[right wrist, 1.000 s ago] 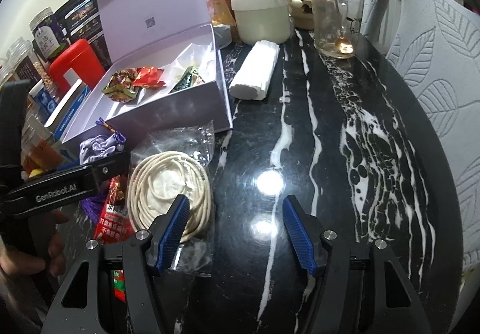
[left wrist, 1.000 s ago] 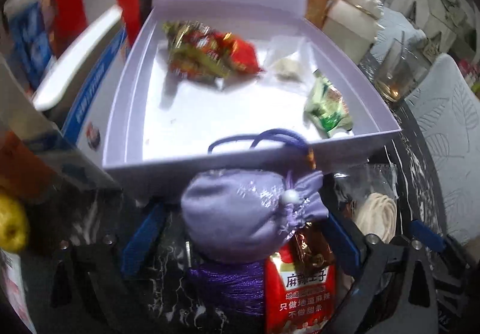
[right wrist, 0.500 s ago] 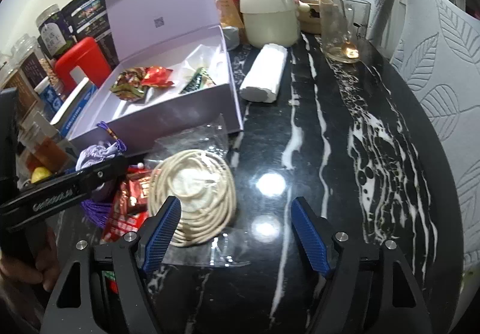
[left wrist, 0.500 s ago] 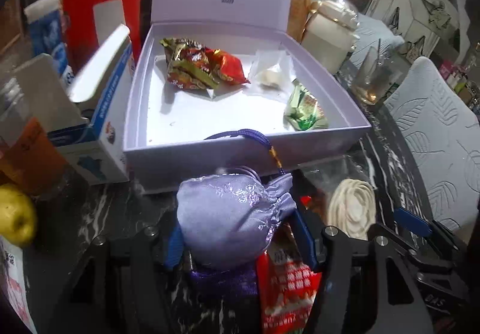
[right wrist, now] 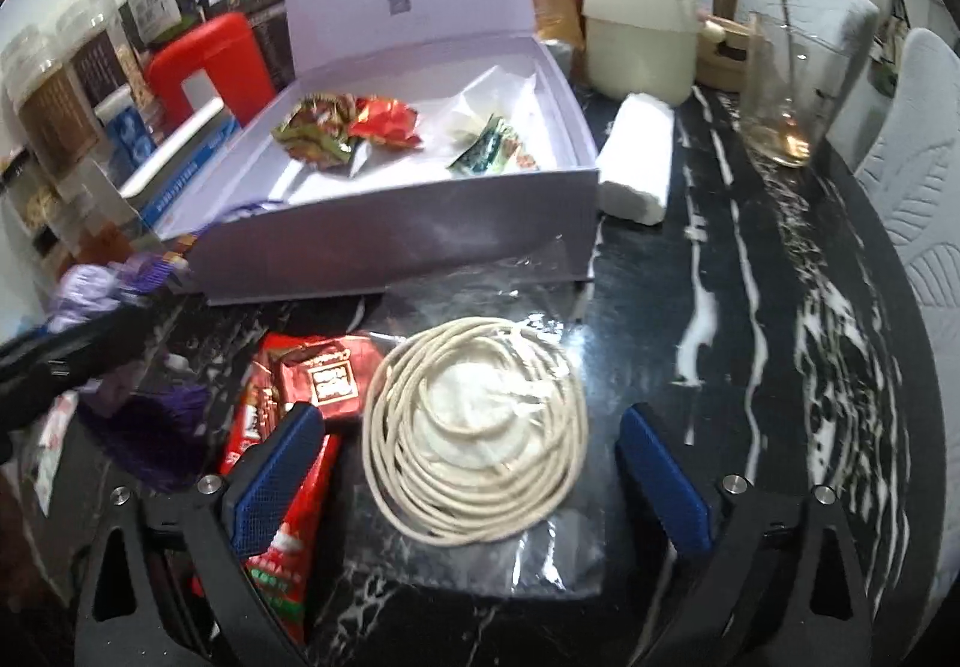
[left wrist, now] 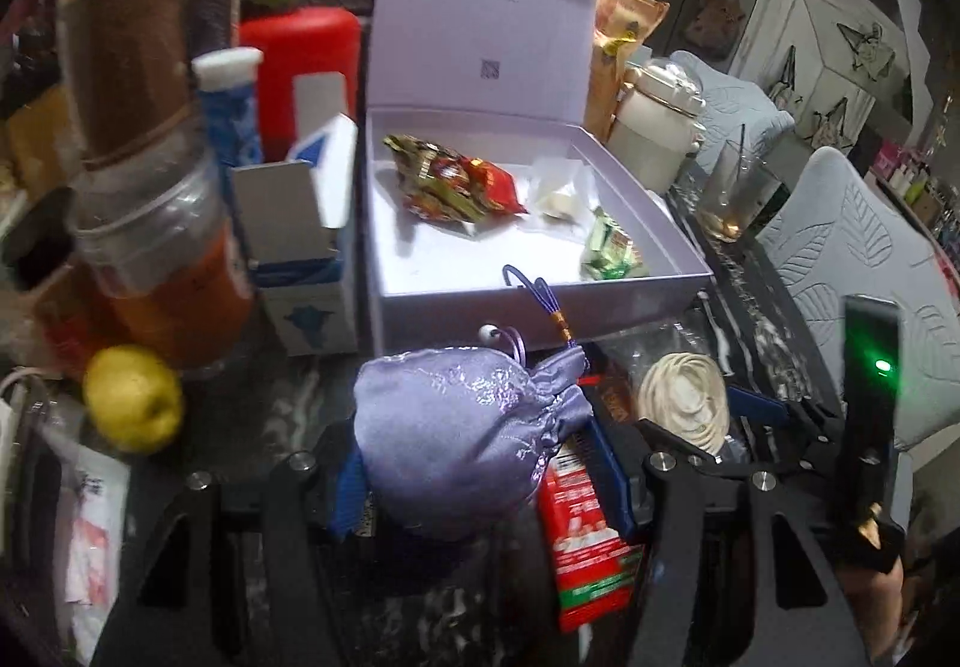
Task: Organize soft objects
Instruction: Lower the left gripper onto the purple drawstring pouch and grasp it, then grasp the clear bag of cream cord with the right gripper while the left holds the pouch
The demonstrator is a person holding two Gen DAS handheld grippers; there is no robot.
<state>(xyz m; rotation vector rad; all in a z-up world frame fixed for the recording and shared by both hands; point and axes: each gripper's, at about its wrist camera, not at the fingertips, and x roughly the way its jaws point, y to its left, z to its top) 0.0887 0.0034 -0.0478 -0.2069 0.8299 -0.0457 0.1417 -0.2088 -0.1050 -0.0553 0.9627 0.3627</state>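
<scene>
My left gripper [left wrist: 480, 478] is shut on a lilac drawstring pouch [left wrist: 462, 427], held up off the black marble table in front of the open lilac box [left wrist: 540, 301]; the pouch [right wrist: 84, 286] also shows at the left edge of the right wrist view. Snack packets [left wrist: 456, 181] lie inside the box. My right gripper [right wrist: 474, 478] has its jaws opening wide on either side of a bagged coil of cream cord [right wrist: 477, 430], with the pads clear of it. The cord [left wrist: 684, 397] and red snack packets [right wrist: 312, 385] lie on the table below.
Jars [left wrist: 144, 223], a red canister [left wrist: 300, 73], a blue-white carton [left wrist: 306, 223] and a yellow fruit [left wrist: 132, 397] crowd the left. A cream pot [right wrist: 642, 37], a white roll [right wrist: 636, 157], a glass [right wrist: 774, 85] and padded chairs [right wrist: 912, 139] stand at right.
The left gripper closed on the pouch and lifted it away from the box front. The right gripper slid left over the cord coil and spread its jaws wider.
</scene>
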